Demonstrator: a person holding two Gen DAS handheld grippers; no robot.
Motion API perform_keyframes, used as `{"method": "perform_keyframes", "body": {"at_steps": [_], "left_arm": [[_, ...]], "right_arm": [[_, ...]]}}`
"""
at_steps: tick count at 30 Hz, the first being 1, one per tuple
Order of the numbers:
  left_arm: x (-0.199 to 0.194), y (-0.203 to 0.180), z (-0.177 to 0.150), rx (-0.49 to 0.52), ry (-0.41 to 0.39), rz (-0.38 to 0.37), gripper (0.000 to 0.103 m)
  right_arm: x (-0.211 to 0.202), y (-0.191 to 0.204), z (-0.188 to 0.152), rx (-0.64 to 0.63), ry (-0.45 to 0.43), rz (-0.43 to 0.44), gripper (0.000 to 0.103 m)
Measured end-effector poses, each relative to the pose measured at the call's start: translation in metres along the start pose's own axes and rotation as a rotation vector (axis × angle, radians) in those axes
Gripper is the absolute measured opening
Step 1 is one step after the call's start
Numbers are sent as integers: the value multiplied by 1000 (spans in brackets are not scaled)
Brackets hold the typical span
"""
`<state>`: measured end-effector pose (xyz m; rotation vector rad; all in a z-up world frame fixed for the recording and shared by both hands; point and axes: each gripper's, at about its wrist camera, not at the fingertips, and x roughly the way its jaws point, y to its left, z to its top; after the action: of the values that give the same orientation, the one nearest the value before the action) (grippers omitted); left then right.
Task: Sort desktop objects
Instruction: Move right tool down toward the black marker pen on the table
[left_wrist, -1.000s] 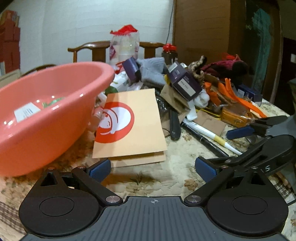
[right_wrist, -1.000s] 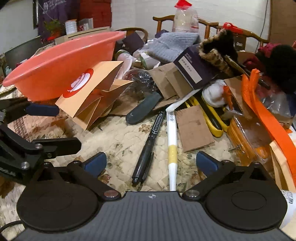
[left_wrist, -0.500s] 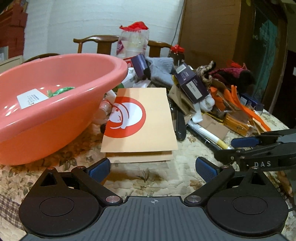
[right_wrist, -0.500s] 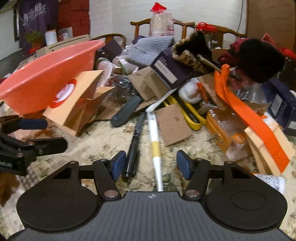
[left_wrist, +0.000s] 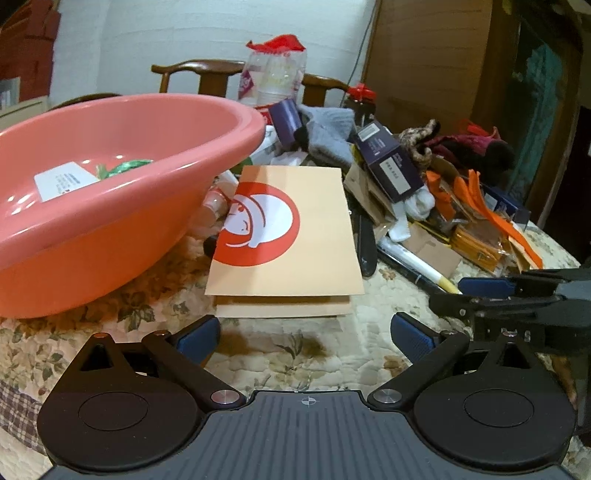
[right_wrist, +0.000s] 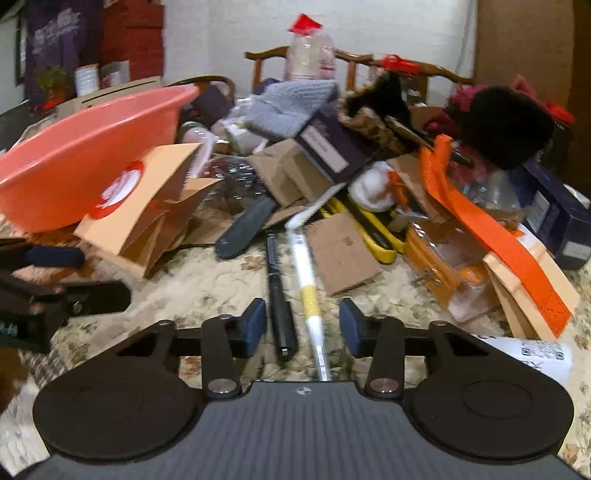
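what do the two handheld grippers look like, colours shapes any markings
Both match. The left gripper and right gripper have matte black linkage arms with silver pivot screws, round black discs on either side, a ribbed dark grey body with a small crosshair mark, and blue pads on the fingertips. The right gripper's side carries pale lettering, too blurred to read. No cables or sleeves show.

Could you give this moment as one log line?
right tool: closing around black marker, white pen | left tool: open, empty

Each gripper (left_wrist: 304, 328) is built of black plastic: a ribbed base with a crosshair mark, two round discs, silver screws, and blue pads (right_wrist: 255, 319) on the fingers.
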<state>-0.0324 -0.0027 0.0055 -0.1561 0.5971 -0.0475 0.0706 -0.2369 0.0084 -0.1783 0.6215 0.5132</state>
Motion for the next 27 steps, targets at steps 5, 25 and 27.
{"method": "perform_keyframes", "body": {"at_steps": [5,25,27], "left_arm": [[1,-1,0,5,5,-2,103],[4,-3,0,22,23,-14,103],[4,-3,0,24,22,-13,103]], "right_arm": [[4,-4,1,50,28,-96,94],[11,-6,2,91,48,-102,103],[11,-6,2,93,49,-104,103]]}}
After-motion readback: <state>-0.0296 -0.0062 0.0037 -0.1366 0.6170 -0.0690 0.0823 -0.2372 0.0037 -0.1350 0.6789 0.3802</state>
